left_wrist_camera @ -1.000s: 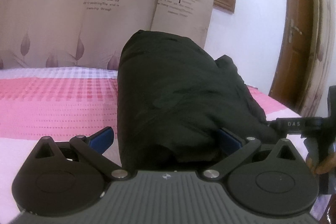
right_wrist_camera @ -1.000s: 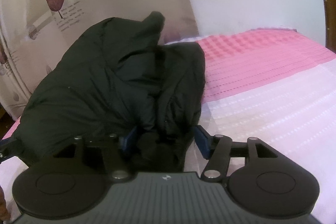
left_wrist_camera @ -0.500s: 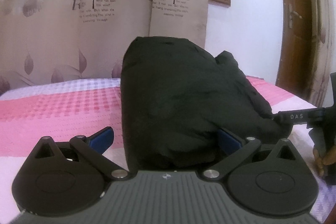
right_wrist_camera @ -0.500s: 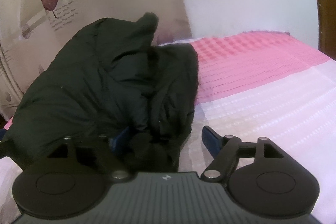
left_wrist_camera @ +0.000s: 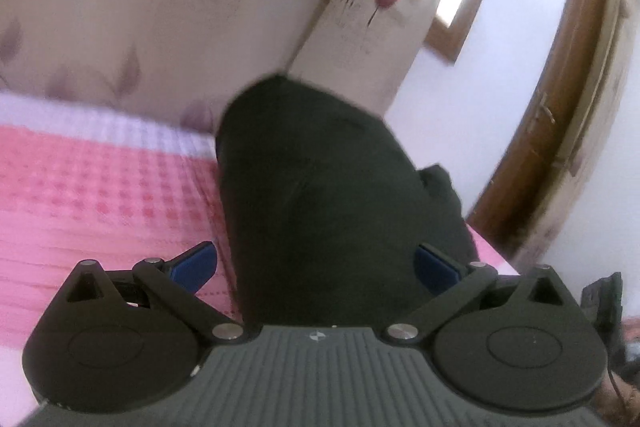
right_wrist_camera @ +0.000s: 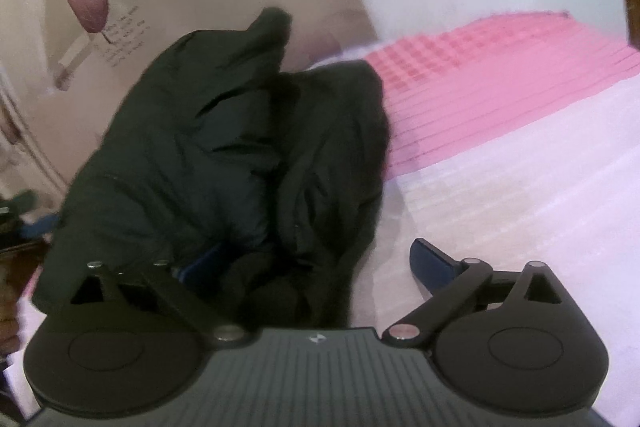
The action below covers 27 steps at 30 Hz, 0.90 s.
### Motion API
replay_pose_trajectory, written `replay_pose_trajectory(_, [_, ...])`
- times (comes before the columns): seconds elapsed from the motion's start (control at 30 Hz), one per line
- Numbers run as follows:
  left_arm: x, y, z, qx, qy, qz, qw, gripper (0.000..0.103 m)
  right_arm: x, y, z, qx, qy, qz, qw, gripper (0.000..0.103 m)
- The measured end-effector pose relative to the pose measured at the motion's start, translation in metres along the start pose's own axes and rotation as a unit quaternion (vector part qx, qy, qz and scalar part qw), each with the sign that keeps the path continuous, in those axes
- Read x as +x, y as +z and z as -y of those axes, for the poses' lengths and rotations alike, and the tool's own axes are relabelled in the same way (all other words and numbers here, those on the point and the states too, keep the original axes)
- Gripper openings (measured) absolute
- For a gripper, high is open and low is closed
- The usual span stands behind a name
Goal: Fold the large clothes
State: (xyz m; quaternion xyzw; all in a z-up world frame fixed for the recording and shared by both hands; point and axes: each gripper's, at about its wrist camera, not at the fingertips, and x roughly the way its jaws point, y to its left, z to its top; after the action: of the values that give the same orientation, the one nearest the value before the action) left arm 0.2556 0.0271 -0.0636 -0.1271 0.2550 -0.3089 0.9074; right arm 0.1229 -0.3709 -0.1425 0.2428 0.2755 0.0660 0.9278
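Partly hidden: garment under hand-held gripper

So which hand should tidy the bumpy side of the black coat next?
Probably the right gripper: its jaws, just opened, sit wide at the black coat's rumpled edge. The left gripper faces the smooth side.

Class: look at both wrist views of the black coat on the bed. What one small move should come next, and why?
Probably draw the right gripper back off the black coat. Its jaws have just been opening and stand wide, one pad clear over the pink bedspread, the bundle folded. The left gripper also looks open.
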Motion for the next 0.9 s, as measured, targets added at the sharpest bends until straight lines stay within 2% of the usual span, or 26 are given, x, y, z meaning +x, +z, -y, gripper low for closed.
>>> replay_pose_trajectory(0.07, [0.021, 0.003, -0.012, -0.017, -0.027, -0.034, 0.9989, 0.103, 0.001, 0.004, 0.007, 0.016, 0.027, -0.008, 0.999, 0.101])
replay_pose_trajectory(0.1, [0.032, 0.003, -0.018, -0.028, -0.052, -0.05, 0.997, 0.103, 0.002, 0.007, 0.012, 0.026, 0.045, -0.012, 0.999, 0.102])
replay_pose_trajectory(0.17, [0.046, 0.002, -0.028, -0.052, -0.089, -0.066, 0.9924, 0.103, 0.007, 0.012, 0.02, 0.043, 0.079, -0.026, 0.996, 0.103])
replay_pose_trajectory(0.27, [0.06, 0.003, -0.035, -0.047, -0.112, -0.085, 0.9889, 0.103, 0.019, 0.023, 0.026, 0.055, 0.108, -0.047, 0.992, 0.103])
replay_pose_trajectory(0.47, [0.076, 0.007, -0.053, -0.052, -0.146, -0.118, 0.9808, 0.103, 0.053, 0.048, 0.03, 0.084, 0.152, -0.083, 0.981, 0.103])
replay_pose_trajectory(0.57, [0.081, 0.004, -0.061, -0.069, -0.159, -0.125, 0.9769, 0.103, 0.065, 0.051, 0.022, 0.076, 0.164, -0.09, 0.979, 0.103])
replay_pose_trajectory(0.67, [0.078, -0.003, -0.057, -0.069, -0.149, -0.111, 0.9801, 0.101, 0.067, 0.047, 0.011, 0.053, 0.159, -0.088, 0.982, 0.101])
replay_pose_trajectory(0.7, [0.075, -0.004, -0.051, -0.058, -0.138, -0.1, 0.9837, 0.096, 0.066, 0.045, 0.008, 0.051, 0.158, -0.087, 0.982, 0.091])
replay_pose_trajectory(0.73, [0.071, -0.006, -0.044, -0.045, -0.125, -0.088, 0.9872, 0.093, 0.065, 0.043, 0.007, 0.059, 0.163, -0.085, 0.981, 0.076])
replay_pose_trajectory(0.8, [0.063, -0.007, -0.032, -0.028, -0.1, -0.069, 0.9921, 0.082, 0.06, 0.044, 0.0, 0.047, 0.156, -0.072, 0.984, 0.065])
replay_pose_trajectory(0.83, [0.058, -0.007, -0.026, -0.022, -0.09, -0.061, 0.9938, 0.08, 0.056, 0.045, -0.005, 0.036, 0.151, -0.065, 0.986, 0.058])
replay_pose_trajectory(0.9, [0.051, -0.006, -0.019, -0.015, -0.076, -0.05, 0.9957, 0.076, 0.05, 0.048, -0.013, 0.028, 0.145, -0.055, 0.987, 0.05])
